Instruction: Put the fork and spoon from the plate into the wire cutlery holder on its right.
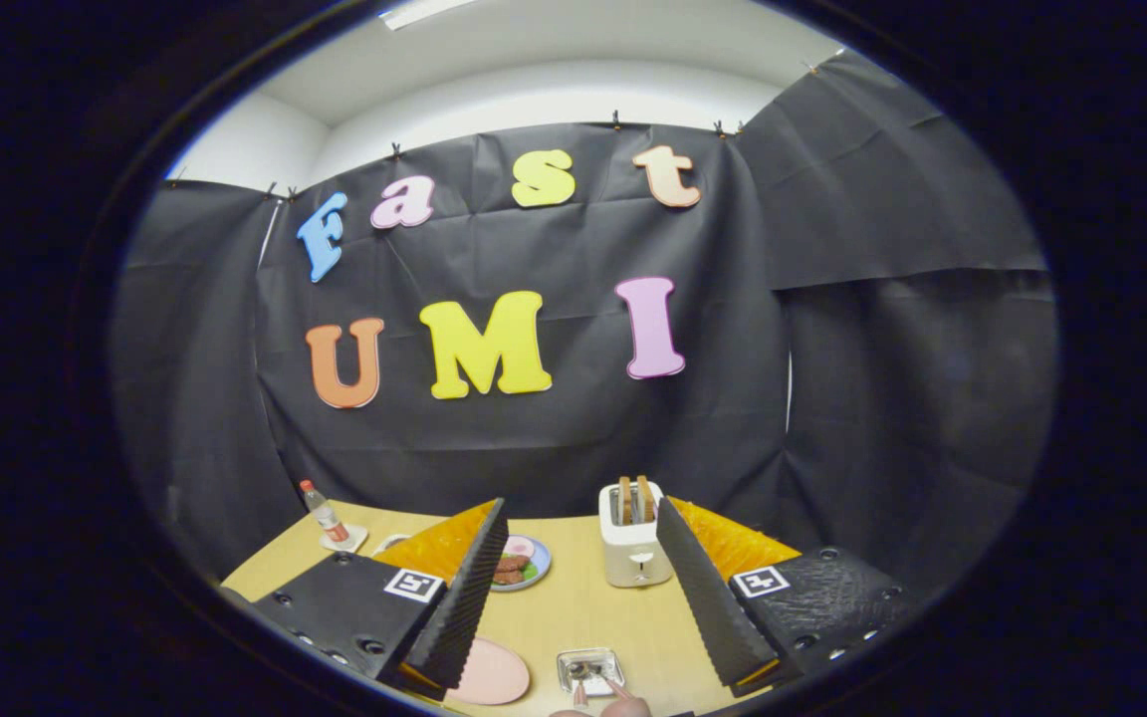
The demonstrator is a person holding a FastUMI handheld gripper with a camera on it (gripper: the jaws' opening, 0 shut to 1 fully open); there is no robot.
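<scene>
While the gripper [573, 597] hung above the tabletop [573, 607] with its fingers spread wide and nothing between them, a small square marker of black and white blocks showed on each finger mount; no words could be read on them. Between the fingers and low down sat a small metal tray [590, 669] holding cutlery [581, 671], too small to tell fork from spoon. A person's fingertips [618, 705] rested just beside that tray. Near the left finger lay a pink plate [490, 673], partly hidden behind it. Farther off between the fingers stood a white toaster [633, 543] with two slices upright in its slots. Left of it was a blue-rimmed plate of food [522, 563], half covered by the left finger. Beyond the left finger a small bottle [323, 514] with a red cap stood on a coaster, its label unreadable
</scene>
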